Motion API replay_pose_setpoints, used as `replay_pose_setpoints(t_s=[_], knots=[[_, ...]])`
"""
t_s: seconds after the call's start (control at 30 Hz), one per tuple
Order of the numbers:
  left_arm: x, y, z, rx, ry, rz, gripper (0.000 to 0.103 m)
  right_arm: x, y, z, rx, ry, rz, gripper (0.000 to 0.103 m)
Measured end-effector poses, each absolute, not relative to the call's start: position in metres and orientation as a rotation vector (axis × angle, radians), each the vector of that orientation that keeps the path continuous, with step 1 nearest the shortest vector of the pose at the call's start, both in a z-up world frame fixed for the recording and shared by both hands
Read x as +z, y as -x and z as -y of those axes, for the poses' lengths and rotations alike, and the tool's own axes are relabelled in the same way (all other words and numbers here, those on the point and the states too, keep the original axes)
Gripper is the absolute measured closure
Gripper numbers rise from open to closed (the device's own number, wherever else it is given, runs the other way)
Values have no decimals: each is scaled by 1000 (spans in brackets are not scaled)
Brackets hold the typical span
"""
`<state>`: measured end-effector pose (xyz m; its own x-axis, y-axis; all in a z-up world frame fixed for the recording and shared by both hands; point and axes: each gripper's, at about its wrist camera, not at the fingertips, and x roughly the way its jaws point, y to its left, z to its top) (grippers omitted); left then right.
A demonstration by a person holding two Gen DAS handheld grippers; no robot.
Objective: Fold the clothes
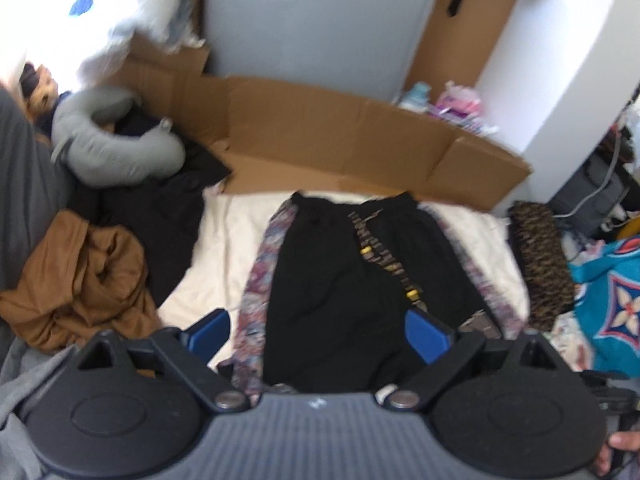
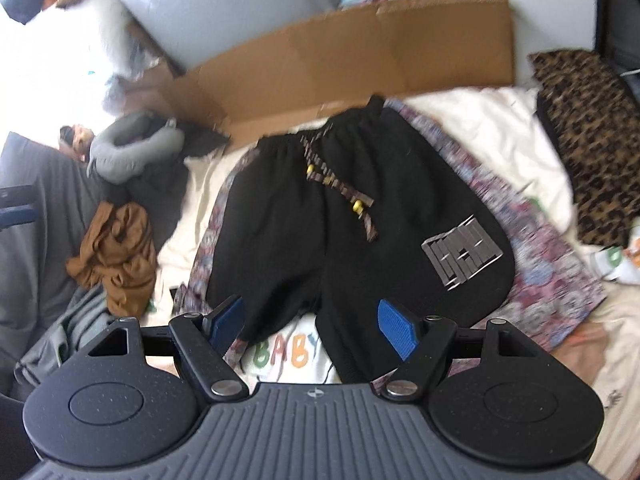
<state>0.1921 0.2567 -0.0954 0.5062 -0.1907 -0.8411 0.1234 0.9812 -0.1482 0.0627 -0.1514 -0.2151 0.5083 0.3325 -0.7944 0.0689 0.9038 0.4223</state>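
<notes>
2 grippers hang over a pair of black shorts (image 2: 352,216) spread flat on a cream blanket (image 1: 224,240), and we hold both with jaws spread wide and nothing between the blue pads. We take the shorts as our landmark. Seen along the left gripper (image 1: 320,332), they lie waistband away from us, with a patterned stripe down each side and a drawstring (image 1: 380,256) with yellow beads trailing down the front. Seen along the right gripper (image 2: 316,328), the same shorts fill the middle of the view, a grey woven patch (image 2: 462,252) on the leg to the right, and the letters "BABY" (image 2: 284,354) printed on the bedding just below the crotch, between the 2 legs. Beyond the waistband stands a low wall of flattened cardboard (image 1: 340,132). Left of the shorts we see a crumpled brown garment (image 1: 84,276), and beyond it a grey neck pillow (image 1: 108,148) on dark clothing. Right of the shorts lies a leopard-print piece (image 2: 592,152), and beyond that, in the left wrist view, a turquoise patterned cloth (image 1: 616,304). Motion blur softens both views.
</notes>
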Motion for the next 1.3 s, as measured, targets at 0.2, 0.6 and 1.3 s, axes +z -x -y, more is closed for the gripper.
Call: replay_pose_setpoints(t_s=[0.2,0.6,1.3], knots=[[-174,-199,-297,-141,87,-1075,12,-267,-69,122,231,-418,-1080,25],[-300,-209,-342,-15,277,-1182,22,-355,-98,70,339,-416,-1179,30],[-365,-153,-323,-200,586,-1244,32,-408,-116,17,391,-419,-1246,31]])
